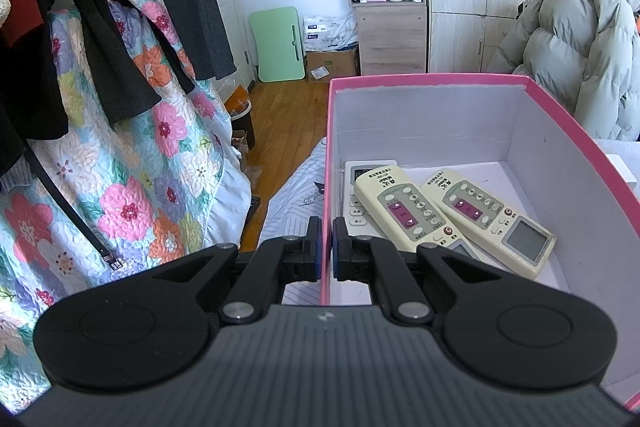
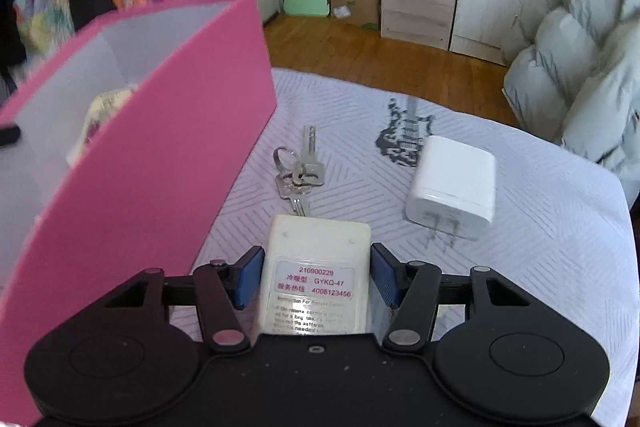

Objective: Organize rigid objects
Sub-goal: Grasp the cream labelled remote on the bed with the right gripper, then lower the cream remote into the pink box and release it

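A pink box [image 1: 432, 79] with a white inside stands on the bed and holds three remotes: two cream ones [image 1: 404, 207] [image 1: 488, 223] and a white one [image 1: 354, 187] partly under them. My left gripper [image 1: 327, 251] is shut on the box's left wall, one finger on each side of it. In the right wrist view, a cream remote [image 2: 316, 247] lies label side up between the blue pads of my right gripper [image 2: 317, 277]. Its jaws are closing, with the pads against the remote's long sides. The pink box [image 2: 160, 131] stands just left of it.
A bunch of keys [image 2: 298, 175] lies just beyond the held remote, and a white plug charger [image 2: 452, 183] lies to the right on the patterned bed cover [image 2: 540, 247]. A puffy grey jacket [image 1: 580, 51] sits at the right, and hanging clothes and a floral quilt [image 1: 120, 167] at the left.
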Demonstrator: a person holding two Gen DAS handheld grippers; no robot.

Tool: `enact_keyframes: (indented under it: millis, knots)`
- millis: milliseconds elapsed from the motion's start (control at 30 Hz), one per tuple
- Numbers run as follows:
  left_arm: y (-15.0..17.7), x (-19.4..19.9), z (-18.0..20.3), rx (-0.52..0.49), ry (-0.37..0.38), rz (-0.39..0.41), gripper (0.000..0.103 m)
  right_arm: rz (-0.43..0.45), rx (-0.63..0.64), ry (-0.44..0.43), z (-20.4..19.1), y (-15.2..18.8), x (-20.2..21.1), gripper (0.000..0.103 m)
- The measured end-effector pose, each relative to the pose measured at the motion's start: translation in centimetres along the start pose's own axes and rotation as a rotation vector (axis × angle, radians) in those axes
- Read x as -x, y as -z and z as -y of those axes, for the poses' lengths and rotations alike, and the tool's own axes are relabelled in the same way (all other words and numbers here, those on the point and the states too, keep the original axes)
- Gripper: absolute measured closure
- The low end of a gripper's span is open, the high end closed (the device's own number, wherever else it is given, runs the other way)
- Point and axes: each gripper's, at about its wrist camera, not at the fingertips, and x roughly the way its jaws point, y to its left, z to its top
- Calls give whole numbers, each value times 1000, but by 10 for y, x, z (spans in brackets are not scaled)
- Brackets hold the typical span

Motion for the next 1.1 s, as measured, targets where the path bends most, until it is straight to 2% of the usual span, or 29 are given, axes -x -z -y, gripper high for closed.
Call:
enact_keyframes:
  millis: [233, 400, 500, 800, 933, 1100]
  knots:
    - [0, 0, 1, -1, 0, 0, 99, 137, -90, -59, 12, 15, 61, 42]
    - [-1, 0, 1, -1, 0, 0, 99, 207, -83, -78, 6, 24, 95, 42]
    - [0, 0, 2, -3, 0, 0, 99, 230, -78, -127, 6, 22, 109, 42]
    - [-1, 0, 1, 0, 1, 1, 99, 344, 37, -180, -22, -11, 154, 42]
    - [-1, 0, 2, -7, 2, -4, 99, 378, 103, -274, -45, -37, 156, 42]
    - [-3, 1, 4, -4, 5, -2, 99, 326, 153, -419, -79, -74, 111, 42]
